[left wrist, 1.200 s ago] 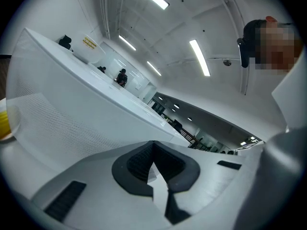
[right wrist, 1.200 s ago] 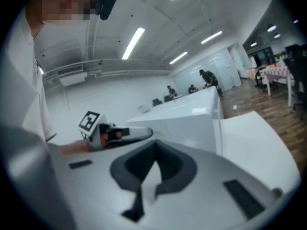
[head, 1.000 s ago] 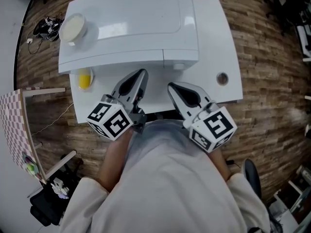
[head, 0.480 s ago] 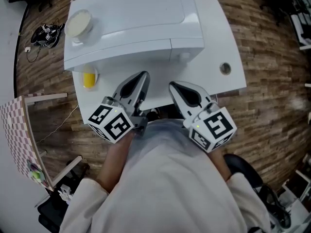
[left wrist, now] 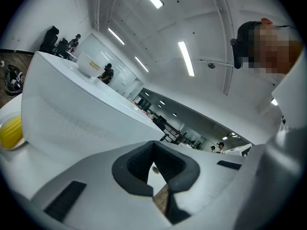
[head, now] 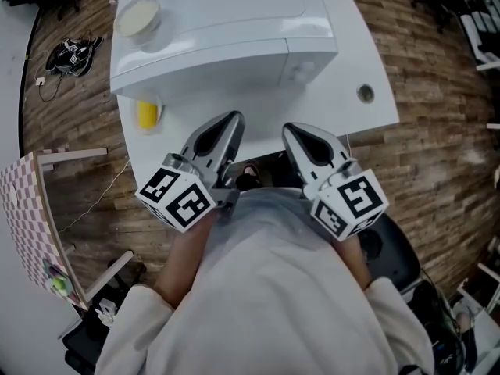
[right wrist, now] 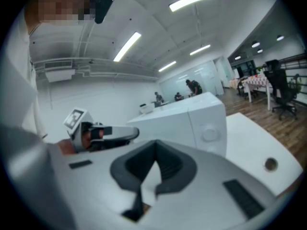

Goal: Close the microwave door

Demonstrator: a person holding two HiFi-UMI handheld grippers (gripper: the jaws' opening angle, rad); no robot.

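Note:
The white microwave (head: 226, 22) stands on the white table (head: 367, 61), its door flush with the front and the knob panel (head: 303, 69) at the right. My left gripper (head: 231, 120) and right gripper (head: 292, 131) hover side by side over the table's near edge, close to my body and apart from the microwave. Both are shut with nothing between the pads. The left gripper view shows its shut gripper (left wrist: 153, 152) before the microwave's side (left wrist: 72, 114). From the right gripper (right wrist: 154, 159) I see the microwave (right wrist: 182, 121) and the left gripper (right wrist: 103, 132).
A white bowl (head: 138, 16) sits on top of the microwave. A yellow thing in a small dish (head: 147, 114) lies on the table at the left. The table has a round hole (head: 365, 93) at the right. A checkered board (head: 31, 209) stands on the floor.
The microwave and table have slid up and away in the head view, so the gap between it and both grippers has widened. Both grippers stay shut.

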